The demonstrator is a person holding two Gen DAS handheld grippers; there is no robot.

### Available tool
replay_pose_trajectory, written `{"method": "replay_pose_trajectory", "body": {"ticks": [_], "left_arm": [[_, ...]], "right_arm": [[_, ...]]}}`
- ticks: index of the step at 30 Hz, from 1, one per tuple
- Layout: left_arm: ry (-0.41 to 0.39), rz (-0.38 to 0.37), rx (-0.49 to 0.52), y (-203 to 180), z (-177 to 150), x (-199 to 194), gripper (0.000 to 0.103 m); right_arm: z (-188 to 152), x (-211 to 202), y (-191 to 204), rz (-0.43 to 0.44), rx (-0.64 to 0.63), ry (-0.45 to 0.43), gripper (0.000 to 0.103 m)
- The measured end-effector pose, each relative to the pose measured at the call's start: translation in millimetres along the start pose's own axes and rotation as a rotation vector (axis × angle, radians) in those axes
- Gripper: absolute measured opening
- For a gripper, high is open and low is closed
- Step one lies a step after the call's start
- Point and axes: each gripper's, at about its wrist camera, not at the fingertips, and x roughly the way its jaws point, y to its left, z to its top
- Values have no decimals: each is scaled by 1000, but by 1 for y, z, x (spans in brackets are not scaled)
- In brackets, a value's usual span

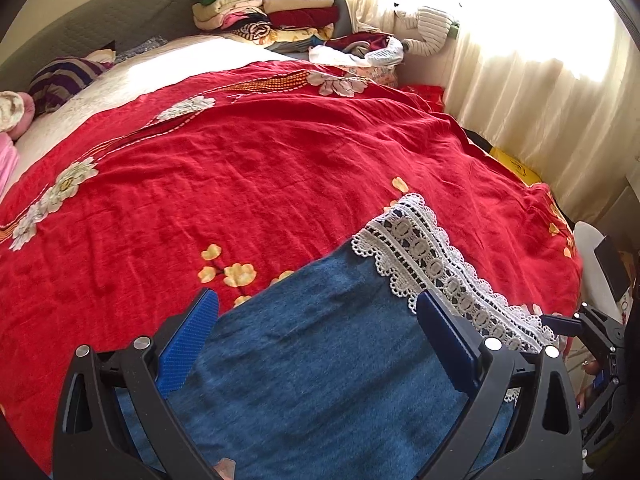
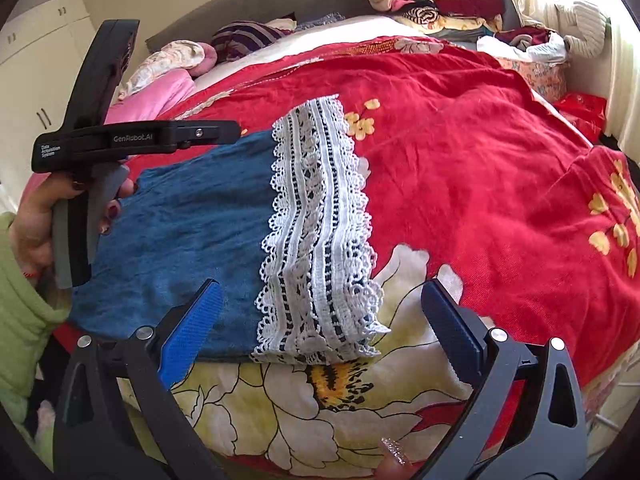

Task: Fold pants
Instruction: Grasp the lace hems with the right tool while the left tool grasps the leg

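Observation:
Blue denim pants (image 1: 312,380) with a white lace hem (image 1: 432,256) lie flat on the red flowered bedspread (image 1: 260,160). My left gripper (image 1: 316,298) is open, low over the denim, its blue pads on either side of the cloth panel. In the right wrist view the pants (image 2: 192,232) stretch leftward and the lace hem (image 2: 320,232) lies nearest. My right gripper (image 2: 323,286) is open just in front of the hem's near edge, holding nothing. The left gripper's body (image 2: 136,140) shows side-on over the far end of the pants, held by a hand (image 2: 36,220).
Folded clothes (image 1: 272,8) are stacked at the head of the bed, with pillows (image 1: 64,76) on the left. A curtain (image 1: 520,80) hangs along the right side, close to the bed's edge. A green sleeve (image 2: 20,320) and a wardrobe (image 2: 36,60) are on the left.

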Motion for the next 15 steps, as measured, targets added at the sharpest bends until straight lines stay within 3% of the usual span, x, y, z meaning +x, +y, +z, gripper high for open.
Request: {"method": "replay_pose_trajectory", "body": {"ticks": [11, 12, 13, 15], "left_arm": [[20, -79, -17, 4, 13, 29, 96], [24, -89, -16, 4, 13, 31, 90], [31, -105, -15, 3, 12, 35, 77], [54, -109, -10, 2, 11, 43, 72]], "right_arm": [[0, 8, -1, 24, 49, 3, 94], [1, 10, -1, 32, 50, 3, 94], [1, 11, 0, 36, 51, 5, 94], [1, 12, 1, 52, 52, 4, 94]]}}
